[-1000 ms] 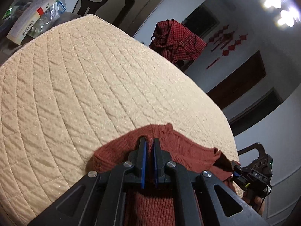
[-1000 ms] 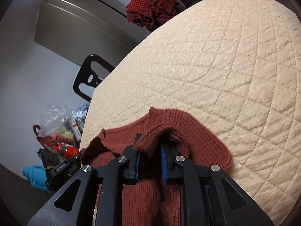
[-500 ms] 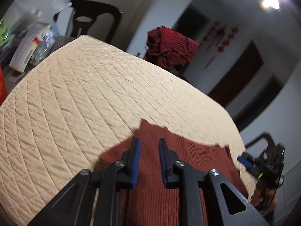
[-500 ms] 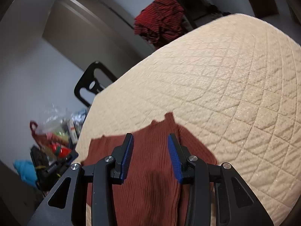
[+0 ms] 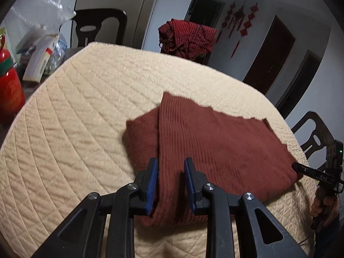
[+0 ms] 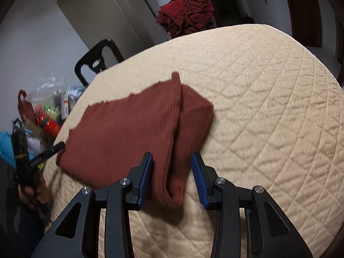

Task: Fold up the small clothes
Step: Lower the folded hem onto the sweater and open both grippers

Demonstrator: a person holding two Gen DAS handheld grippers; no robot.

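Observation:
A rust-red ribbed knit garment (image 5: 215,146) lies folded flat on the cream quilted table cover (image 5: 86,129). My left gripper (image 5: 171,167) is open, its jaws above the garment's near left edge, holding nothing. In the right wrist view the same garment (image 6: 129,133) lies folded, and my right gripper (image 6: 172,161) is open over its near right edge. The right gripper also shows at the far right of the left wrist view (image 5: 301,168). The left gripper shows at the left of the right wrist view (image 6: 58,146).
A red checked garment (image 5: 189,36) hangs on a chair beyond the table. Black chairs (image 5: 99,28) stand at the far left and at the right (image 5: 314,135). Bags, a box and a red bottle (image 5: 8,86) clutter the left side.
Both grippers were shut on the garment's edge one second ago. They have let go, opened and pulled back. The garment now lies folded flat.

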